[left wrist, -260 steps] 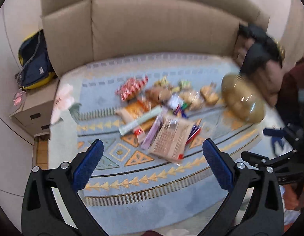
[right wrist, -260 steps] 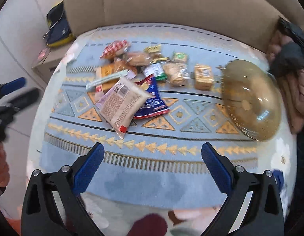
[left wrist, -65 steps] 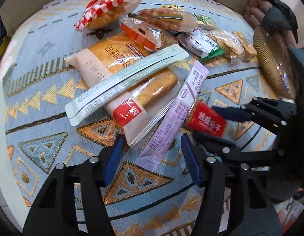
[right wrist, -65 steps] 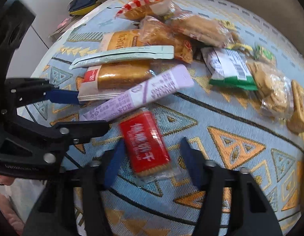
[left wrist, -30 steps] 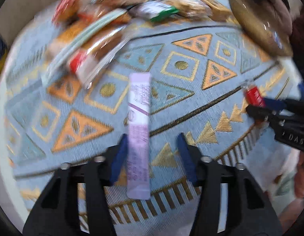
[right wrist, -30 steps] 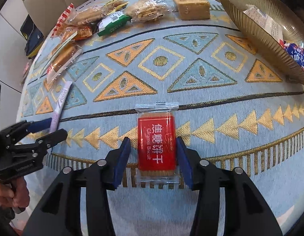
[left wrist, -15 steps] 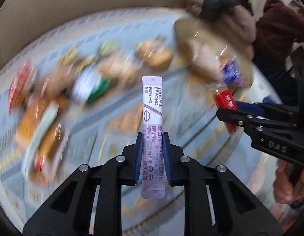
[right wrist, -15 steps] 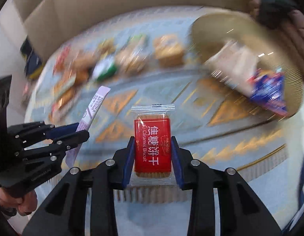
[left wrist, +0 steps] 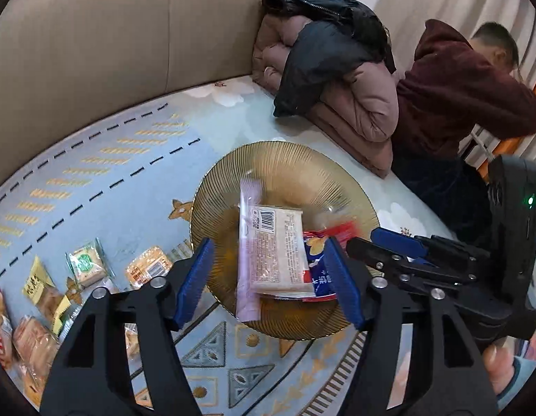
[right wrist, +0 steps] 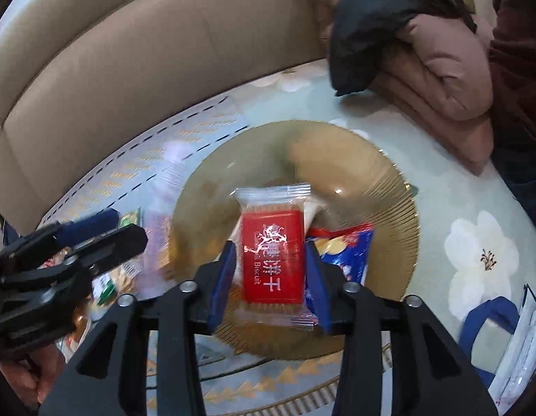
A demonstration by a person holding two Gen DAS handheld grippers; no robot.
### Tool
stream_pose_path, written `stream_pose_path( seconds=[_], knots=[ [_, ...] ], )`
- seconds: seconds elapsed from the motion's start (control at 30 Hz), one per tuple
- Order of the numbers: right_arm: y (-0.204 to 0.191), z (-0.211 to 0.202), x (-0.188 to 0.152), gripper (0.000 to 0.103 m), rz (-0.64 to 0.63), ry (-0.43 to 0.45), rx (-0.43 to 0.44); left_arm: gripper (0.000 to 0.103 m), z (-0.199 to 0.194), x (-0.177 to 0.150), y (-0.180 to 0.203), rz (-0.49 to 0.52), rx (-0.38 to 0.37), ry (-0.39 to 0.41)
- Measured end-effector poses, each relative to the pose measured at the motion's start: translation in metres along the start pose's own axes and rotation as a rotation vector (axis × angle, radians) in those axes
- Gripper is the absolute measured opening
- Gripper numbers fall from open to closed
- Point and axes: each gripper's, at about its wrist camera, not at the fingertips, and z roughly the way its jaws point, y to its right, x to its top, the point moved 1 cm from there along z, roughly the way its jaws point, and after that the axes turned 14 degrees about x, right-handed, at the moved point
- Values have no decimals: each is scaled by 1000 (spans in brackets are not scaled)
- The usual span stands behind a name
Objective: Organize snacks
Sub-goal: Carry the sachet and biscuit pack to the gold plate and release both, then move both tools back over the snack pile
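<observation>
A ribbed amber glass plate (left wrist: 285, 159) (right wrist: 382, 187) lies on the patterned blanket. It holds a beige packet (left wrist: 278, 246), a blue packet (left wrist: 320, 277) (right wrist: 347, 249) and a purple stick sachet (left wrist: 247, 270), which looks blurred and lies over the plate's left part. My left gripper (left wrist: 268, 277) is open and empty above the plate. My right gripper (right wrist: 269, 270) is shut on a red caramel biscuit packet (right wrist: 273, 260) and holds it over the plate. The right gripper also shows in the left wrist view (left wrist: 392, 242).
Several loose snack packets (left wrist: 87, 267) lie on the blanket left of the plate. Folded jackets (left wrist: 337, 69) and a person in a maroon hoodie (left wrist: 458, 93) are at the right. The sofa back (left wrist: 112, 34) stands behind. A blue-handled bag (right wrist: 493, 319) is at the near right.
Both grippers moved right, over the plate. My left gripper opened and let go of the purple sachet, which now lies on the plate. My right gripper still holds the red biscuit.
</observation>
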Motion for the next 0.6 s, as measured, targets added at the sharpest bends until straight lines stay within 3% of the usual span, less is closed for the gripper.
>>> stream_pose_path(
  seconds=[0.2,0.33,0.5,0.6],
  knots=[
    [-1,-7,-17,42,16,-16,30,59,-16,-25,-23,-49,8,-51],
    [-20,-12,-22,42,24,-55,88,59,-51,-42,-37,-75,51,-61],
    [-83,-33,-24,42,-74,-147,179,59,-133,-67,-64,-176,141,-30],
    [-138,-62,-24,49,-210,-165,204,59,-185,-82,-86,-270,201,-1]
  ],
)
